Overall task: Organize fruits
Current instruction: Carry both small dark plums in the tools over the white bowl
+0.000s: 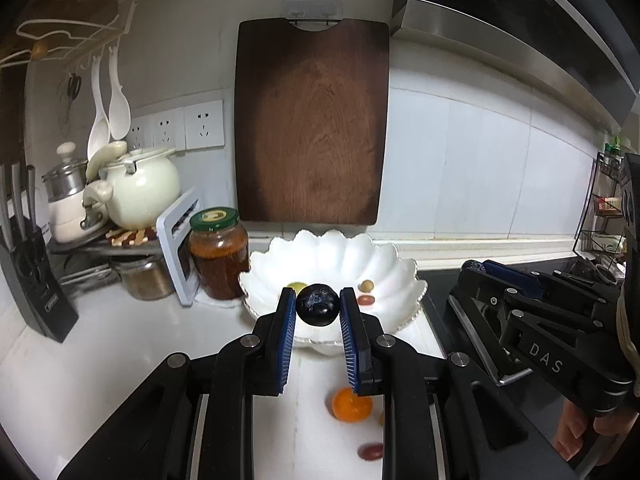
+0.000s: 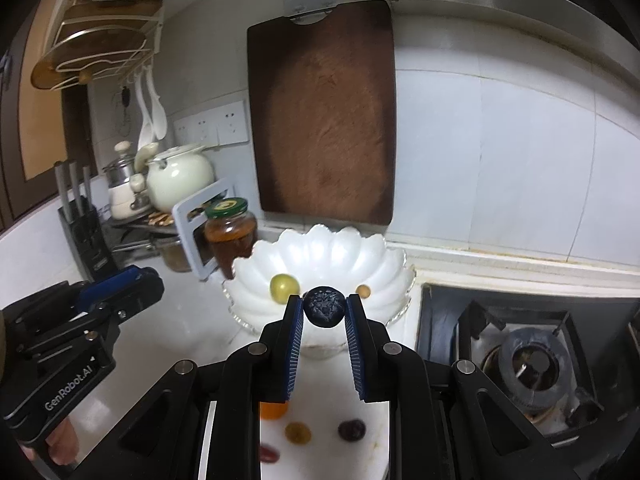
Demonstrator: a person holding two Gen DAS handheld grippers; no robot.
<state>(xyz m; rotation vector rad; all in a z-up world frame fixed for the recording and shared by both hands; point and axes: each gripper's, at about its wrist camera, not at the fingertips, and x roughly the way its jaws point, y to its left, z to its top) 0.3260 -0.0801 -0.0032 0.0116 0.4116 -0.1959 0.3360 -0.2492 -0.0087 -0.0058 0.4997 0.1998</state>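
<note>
Just in front of the white bowl point(image 1: 340, 252), my left tool point(image 1: 318, 306) pinched a dark plum point(image 1: 318, 305). My right tool point(image 2: 324, 308) pinched a second plum point(image 2: 324, 306). The bowl lay straight ahead of both. I could not tell which was nearer. I read "DAS" and "GenRobot.AI" on the tools.

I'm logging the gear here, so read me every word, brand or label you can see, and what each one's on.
"DAS": on the right gripper body, seen from the left wrist.
"GenRobot.AI": on the left gripper body, seen from the right wrist.
Jar lid logo: too blurred to read.
Knife block badge: too small to read.
</note>
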